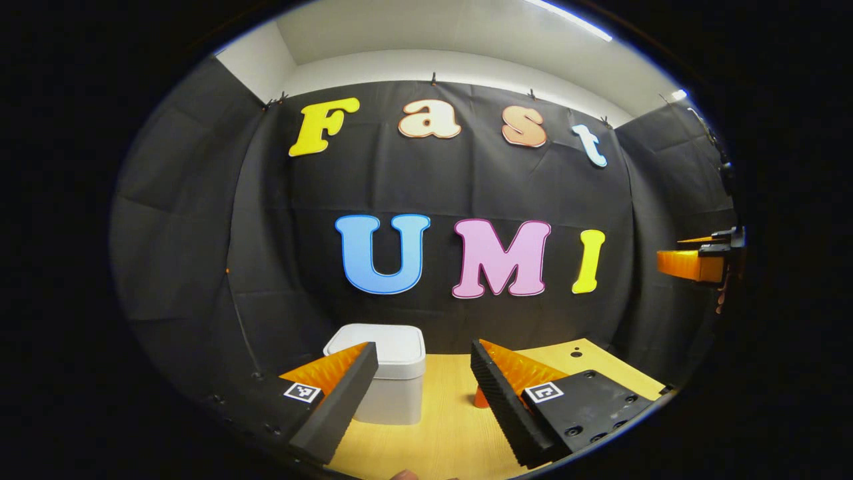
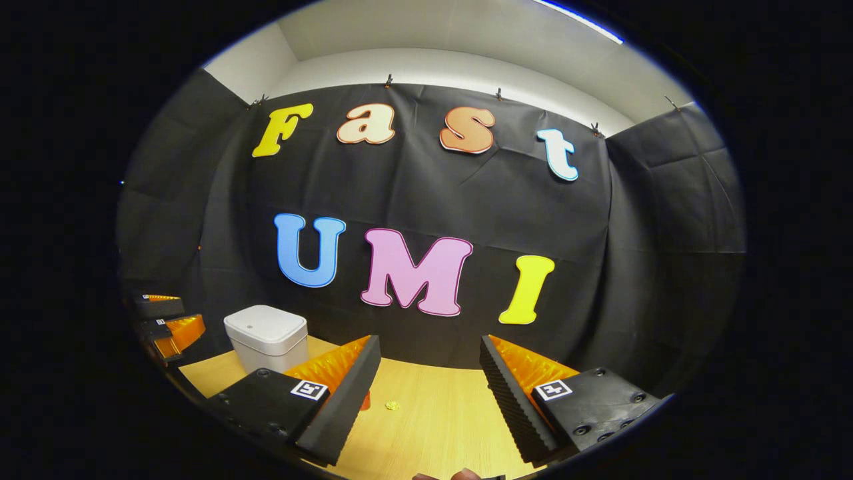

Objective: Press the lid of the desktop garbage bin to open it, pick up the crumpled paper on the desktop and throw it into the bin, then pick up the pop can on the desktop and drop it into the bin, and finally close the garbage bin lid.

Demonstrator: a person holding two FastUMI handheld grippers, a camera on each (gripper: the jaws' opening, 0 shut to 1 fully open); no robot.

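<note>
1. Tabletop: pale wood grain, running back to the foot of the rear wall.
2. Holes: two small dark ones near the tabletop's far right corner.
3. Black cloth wall: creased, clipped along its upper edge, lining the rear and both sides.
4. White wall: a band above the cloth.
5. Ceiling light strip: bright, upper right.
6. Thin dark cable: hanging down the cloth at left.
</note>
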